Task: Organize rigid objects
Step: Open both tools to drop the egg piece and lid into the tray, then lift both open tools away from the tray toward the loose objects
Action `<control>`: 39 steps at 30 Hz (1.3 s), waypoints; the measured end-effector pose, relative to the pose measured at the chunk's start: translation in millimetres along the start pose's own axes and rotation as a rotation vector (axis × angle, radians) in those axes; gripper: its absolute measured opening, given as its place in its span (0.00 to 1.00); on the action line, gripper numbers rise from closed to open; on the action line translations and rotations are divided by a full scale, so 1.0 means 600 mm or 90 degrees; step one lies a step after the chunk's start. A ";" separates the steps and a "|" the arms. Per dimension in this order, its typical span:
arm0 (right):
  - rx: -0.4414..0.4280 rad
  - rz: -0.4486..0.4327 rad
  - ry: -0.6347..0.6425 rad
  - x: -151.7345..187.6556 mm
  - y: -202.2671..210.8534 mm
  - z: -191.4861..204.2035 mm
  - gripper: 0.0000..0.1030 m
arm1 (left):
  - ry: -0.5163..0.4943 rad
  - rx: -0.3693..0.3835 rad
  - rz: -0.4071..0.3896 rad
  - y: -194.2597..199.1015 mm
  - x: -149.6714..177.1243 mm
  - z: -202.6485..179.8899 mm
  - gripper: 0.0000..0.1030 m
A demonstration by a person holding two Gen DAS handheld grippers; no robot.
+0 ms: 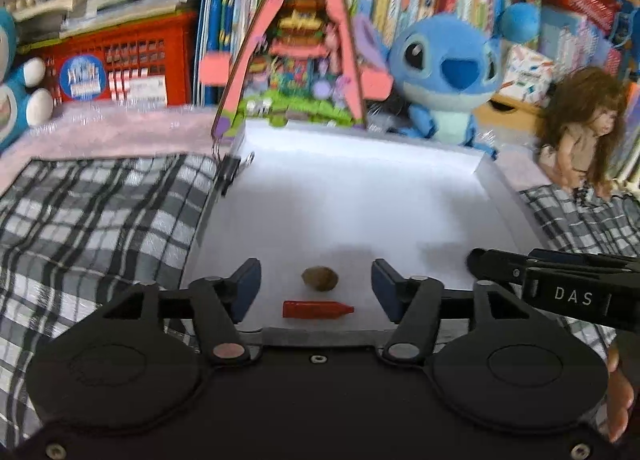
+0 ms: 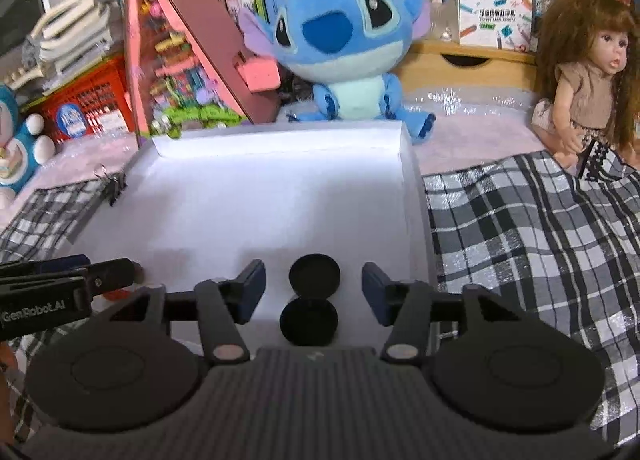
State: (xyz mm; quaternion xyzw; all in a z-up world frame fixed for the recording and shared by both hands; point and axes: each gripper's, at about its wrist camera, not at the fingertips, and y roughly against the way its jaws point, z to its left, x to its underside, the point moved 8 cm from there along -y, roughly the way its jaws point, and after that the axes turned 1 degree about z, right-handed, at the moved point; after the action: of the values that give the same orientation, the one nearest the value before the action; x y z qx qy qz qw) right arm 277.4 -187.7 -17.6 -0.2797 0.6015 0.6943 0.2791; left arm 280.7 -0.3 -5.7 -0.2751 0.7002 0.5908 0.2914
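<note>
A shallow white tray (image 1: pixel 360 196) lies on a checked cloth. In the left wrist view a small brown nut-like lump (image 1: pixel 320 278) and a red bottle-shaped piece (image 1: pixel 318 309) lying on its side rest on the tray floor near its front edge. My left gripper (image 1: pixel 316 284) stands open over them, its pads apart from both. In the right wrist view two black round discs (image 2: pixel 314 272) lie one behind the other on the tray (image 2: pixel 280 196). My right gripper (image 2: pixel 313 288) is open around them without touching.
A blue plush (image 2: pixel 340 40), a pink triangular toy house (image 2: pixel 180 60) and a doll (image 2: pixel 588 72) stand behind the tray, with bookshelves beyond. A black binder clip (image 1: pixel 230 172) sits on the tray's left rim. Checked cloth (image 2: pixel 540 240) spreads on both sides.
</note>
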 end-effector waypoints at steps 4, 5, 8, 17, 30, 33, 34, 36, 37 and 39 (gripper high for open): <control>-0.010 -0.032 0.008 0.002 0.036 -0.001 0.77 | -0.016 0.008 -0.025 0.038 0.004 -0.006 0.72; -0.014 -0.042 0.014 0.004 0.047 0.000 0.80 | -0.020 0.010 -0.028 0.047 0.008 -0.008 0.74; -0.021 -0.067 0.033 0.012 0.076 0.002 0.83 | -0.031 0.018 -0.039 0.072 0.023 -0.013 0.75; -0.029 -0.119 0.064 0.067 0.142 -0.007 0.86 | -0.052 0.049 -0.059 0.134 0.090 -0.033 0.78; -0.019 -0.147 0.104 0.154 0.191 -0.011 0.89 | -0.043 0.059 -0.077 0.189 0.184 -0.045 0.80; -0.012 -0.154 0.113 0.173 0.199 -0.010 0.89 | -0.031 0.065 -0.077 0.197 0.204 -0.042 0.80; -0.011 -0.157 0.113 0.179 0.202 -0.011 0.89 | -0.029 0.065 -0.078 0.201 0.211 -0.041 0.80; -0.009 -0.159 0.110 0.190 0.207 -0.012 0.89 | -0.030 0.062 -0.082 0.206 0.222 -0.041 0.80; -0.010 -0.156 0.109 0.196 0.208 -0.012 0.89 | -0.033 0.060 -0.085 0.209 0.228 -0.040 0.80; -0.015 -0.145 0.110 0.209 0.208 -0.011 0.89 | -0.038 0.055 -0.090 0.213 0.238 -0.041 0.80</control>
State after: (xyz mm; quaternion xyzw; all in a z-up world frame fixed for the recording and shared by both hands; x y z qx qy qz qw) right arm 100.8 -203.0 -24.4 -0.4080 0.5797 0.6384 0.2998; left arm 88.4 -10.9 -22.1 -0.2936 0.6951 0.5456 0.3647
